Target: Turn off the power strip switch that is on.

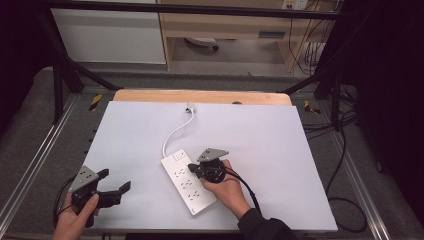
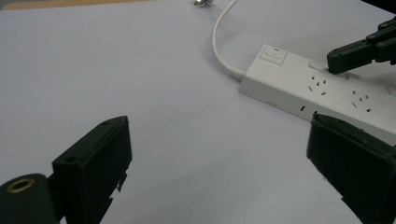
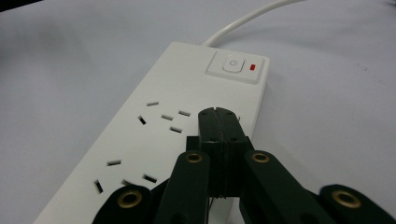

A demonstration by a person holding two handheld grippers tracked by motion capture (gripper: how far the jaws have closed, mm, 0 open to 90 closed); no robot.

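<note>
I have the white table sheet (image 1: pixel 260 150) under me, and the white power strip (image 1: pixel 188 186) lies on it near my edge, slanted, cord (image 1: pixel 176 131) running to the far side. My left gripper (image 1: pixel 114 190) hangs wide, holding nothing, well apart to the strip's left. My right gripper (image 3: pixel 218 122) is pinched together over the strip, short of the power switch (image 3: pixel 233 64). I judge I'm pressing it: I'd ease forward, land squarely on the button, push straight down.
</note>
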